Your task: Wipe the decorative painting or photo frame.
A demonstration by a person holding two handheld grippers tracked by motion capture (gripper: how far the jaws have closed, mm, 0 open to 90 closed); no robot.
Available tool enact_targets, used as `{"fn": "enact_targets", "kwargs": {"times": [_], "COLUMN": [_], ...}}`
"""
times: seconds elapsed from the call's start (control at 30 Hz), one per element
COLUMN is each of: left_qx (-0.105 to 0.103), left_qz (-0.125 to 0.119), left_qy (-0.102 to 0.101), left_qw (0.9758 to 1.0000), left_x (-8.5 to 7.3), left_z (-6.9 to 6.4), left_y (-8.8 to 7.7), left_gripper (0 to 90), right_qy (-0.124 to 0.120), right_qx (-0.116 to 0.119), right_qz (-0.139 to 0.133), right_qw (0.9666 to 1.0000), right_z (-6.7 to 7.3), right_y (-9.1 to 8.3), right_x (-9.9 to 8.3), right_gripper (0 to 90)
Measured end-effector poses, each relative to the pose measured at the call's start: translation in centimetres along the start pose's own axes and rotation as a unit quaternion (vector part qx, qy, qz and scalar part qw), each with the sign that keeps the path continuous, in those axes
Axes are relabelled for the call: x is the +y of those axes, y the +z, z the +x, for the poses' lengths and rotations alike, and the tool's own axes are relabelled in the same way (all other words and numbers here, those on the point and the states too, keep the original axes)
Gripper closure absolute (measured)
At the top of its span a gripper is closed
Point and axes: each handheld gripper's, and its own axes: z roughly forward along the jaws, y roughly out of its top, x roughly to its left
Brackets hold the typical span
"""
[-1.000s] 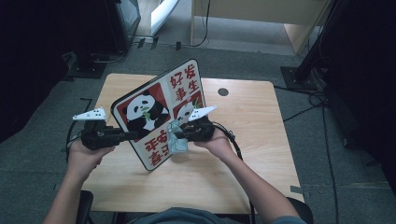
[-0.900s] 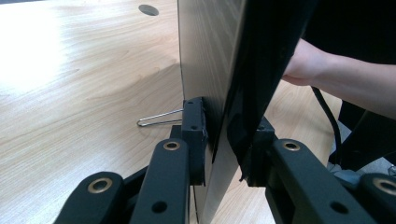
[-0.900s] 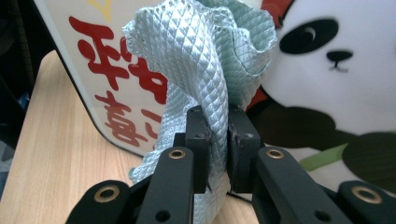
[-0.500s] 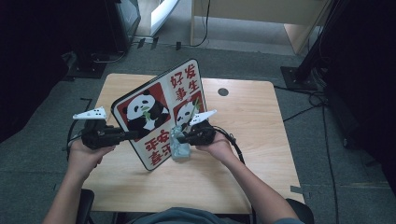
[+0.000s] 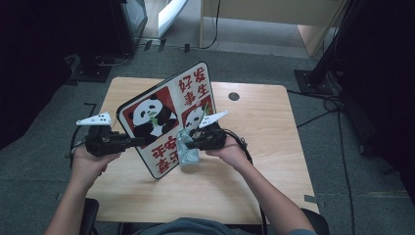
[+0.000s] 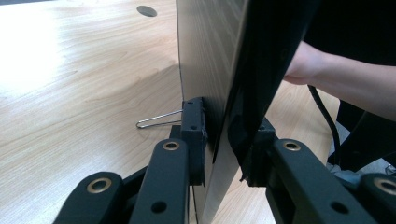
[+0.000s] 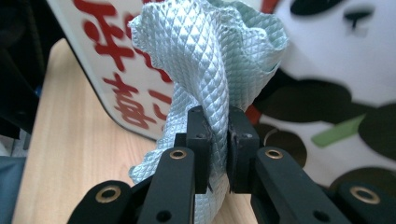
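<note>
Left tool (image 5: 128, 142) clamps the upright panda board (image 5: 166, 117) at centre frame while right tool (image 5: 192, 144) grips a pale cloth (image 5: 186, 152) against its face, wiping apparently underway.

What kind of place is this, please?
Probably a lab or studio set up for recording, not a home: a small wooden table stands on grey carpet, with cables across the floor and dark equipment stands around it.

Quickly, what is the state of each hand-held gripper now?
Left hand-held gripper: closed on the panda board edge.
Right hand-held gripper: closed on the green cloth.
</note>
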Motion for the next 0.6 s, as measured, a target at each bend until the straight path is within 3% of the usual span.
{"fn": "enact_targets", "kwargs": {"times": [0.6], "left_qx": [0.005], "left_qz": [-0.006], "left_qy": [-0.006], "left_qw": [1.0], "left_x": [-0.1], "left_z": [-0.1], "left_y": [0.0], "left_gripper": [75.9], "right_qy": [-0.042], "right_qx": [0.023], "right_qz": [-0.051], "right_qw": [0.9976], "right_z": [2.9], "right_y": [-3.4], "right_x": [6.4], "right_gripper": [82.8]}}
